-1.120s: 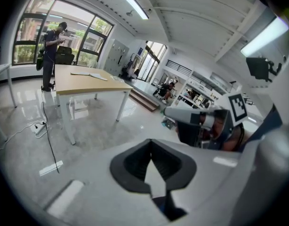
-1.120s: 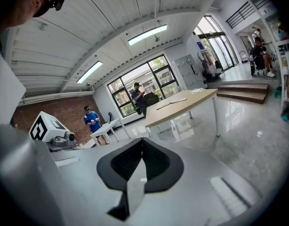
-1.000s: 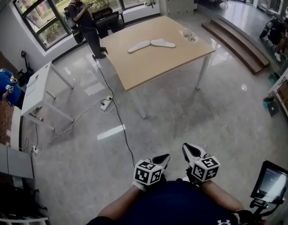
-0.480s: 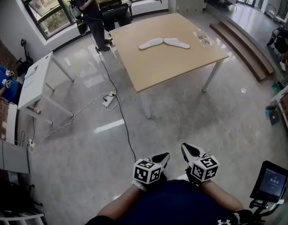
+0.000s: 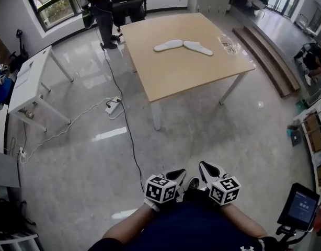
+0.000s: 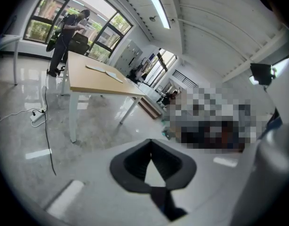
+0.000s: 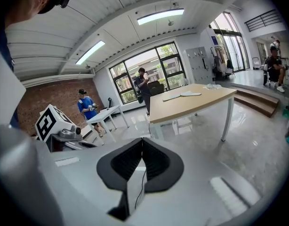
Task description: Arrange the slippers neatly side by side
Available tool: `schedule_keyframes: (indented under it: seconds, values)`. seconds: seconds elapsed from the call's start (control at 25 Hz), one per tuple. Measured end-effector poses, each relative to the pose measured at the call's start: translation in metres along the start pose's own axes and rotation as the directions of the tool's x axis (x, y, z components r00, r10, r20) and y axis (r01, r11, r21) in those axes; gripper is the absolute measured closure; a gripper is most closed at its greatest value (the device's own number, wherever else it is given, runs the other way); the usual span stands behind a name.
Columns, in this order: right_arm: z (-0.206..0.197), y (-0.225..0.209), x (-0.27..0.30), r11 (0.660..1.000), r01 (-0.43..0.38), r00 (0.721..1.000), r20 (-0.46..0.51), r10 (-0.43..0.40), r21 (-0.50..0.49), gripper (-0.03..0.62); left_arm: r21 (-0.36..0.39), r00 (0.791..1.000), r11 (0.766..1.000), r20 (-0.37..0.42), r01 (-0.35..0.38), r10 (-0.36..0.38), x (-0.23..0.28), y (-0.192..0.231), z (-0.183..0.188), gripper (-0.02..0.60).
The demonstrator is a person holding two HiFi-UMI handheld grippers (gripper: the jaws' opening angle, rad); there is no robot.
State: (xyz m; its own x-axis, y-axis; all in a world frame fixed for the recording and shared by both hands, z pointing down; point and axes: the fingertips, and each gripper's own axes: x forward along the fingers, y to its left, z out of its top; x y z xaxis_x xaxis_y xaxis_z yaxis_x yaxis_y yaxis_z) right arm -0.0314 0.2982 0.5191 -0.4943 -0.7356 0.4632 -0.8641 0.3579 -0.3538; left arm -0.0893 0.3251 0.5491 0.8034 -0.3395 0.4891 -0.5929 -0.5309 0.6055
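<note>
Slippers untouched so far, folks, and nothing of the job is done yet. Start down low: the left hand-held gripper is clenched tight with nothing between its jaws, and the right hand-held gripper is the same, jaws pressed together on empty air. Both are held close in front of the person's body, marker cubes up, pointing across open floor toward the tabletop, which is well apart from them. Out there the pale pair lies toward the far edge, ends nearly meeting in the middle, one angling off to the left and the other slipper off to the right (a shallow V, not side by side at all). A clear packet sits near the right edge beside them. A bystander stands past the far left corner, and a cable trails along the floor. My read: the whole approach, the grasping and the lining-up are all left to do.
</note>
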Motion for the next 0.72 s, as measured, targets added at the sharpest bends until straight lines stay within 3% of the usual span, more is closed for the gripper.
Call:
schedule_keyframes:
  seconds: [0.4, 0.72]
  values:
    - [0.036, -0.029, 0.047, 0.994, -0.105, 0.994, 0.024, 0.104, 0.021, 0.583, 0.005, 0.994, 0.995, 0.013, -0.105, 0.104, 0.022, 0.025, 0.041, 0.578]
    - [0.094, -0.071, 0.077, 0.982, -0.186, 0.981, 0.055, 0.186, -0.007, 0.583, 0.054, 0.983, 0.982, 0.046, -0.182, 0.179, 0.063, 0.028, 0.1, 0.578]
